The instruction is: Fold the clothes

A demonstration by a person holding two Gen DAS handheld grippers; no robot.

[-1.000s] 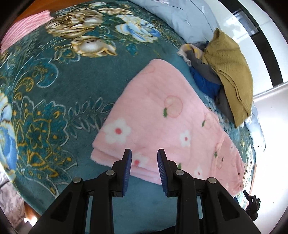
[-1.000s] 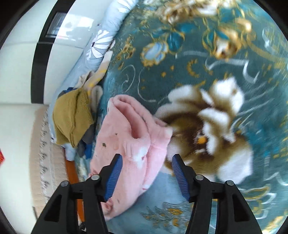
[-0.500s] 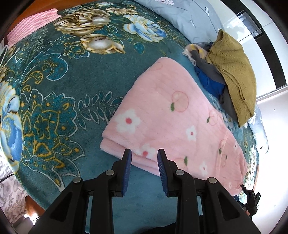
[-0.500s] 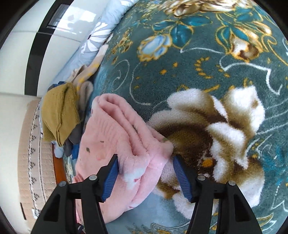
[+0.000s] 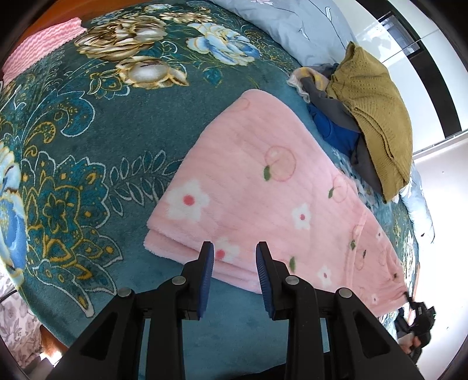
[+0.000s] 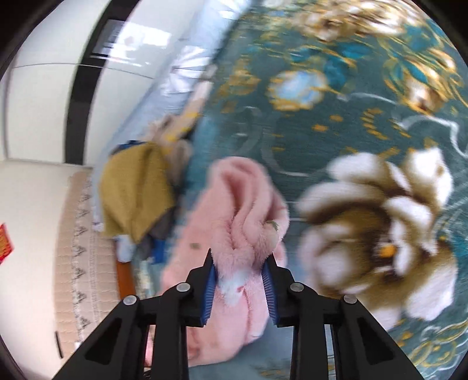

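A fluffy pink garment (image 5: 263, 181) with flowers and peaches lies folded in a long strip on the teal flowered blanket (image 5: 117, 122). My left gripper (image 5: 234, 251) hovers over its near folded edge. Its jaws stand a little apart and hold nothing. In the right wrist view the other end of the pink garment (image 6: 242, 204) is bunched into a ridge. My right gripper (image 6: 241, 263) is closing on that ridge, and its blue pads press the fabric from both sides. This view is blurred by motion.
A pile of clothes topped by a mustard knit (image 5: 377, 111) lies just beyond the garment, also seen as the mustard knit (image 6: 134, 190). A pale blue duvet (image 5: 292, 26) runs along the bed's far side. A pink ribbed cloth (image 5: 44, 38) lies at the top left corner.
My right gripper's jaws have narrowed from wide apart onto the bunched pink fabric, and the fabric has risen into a ridge. The left gripper has stayed over the folded edge.
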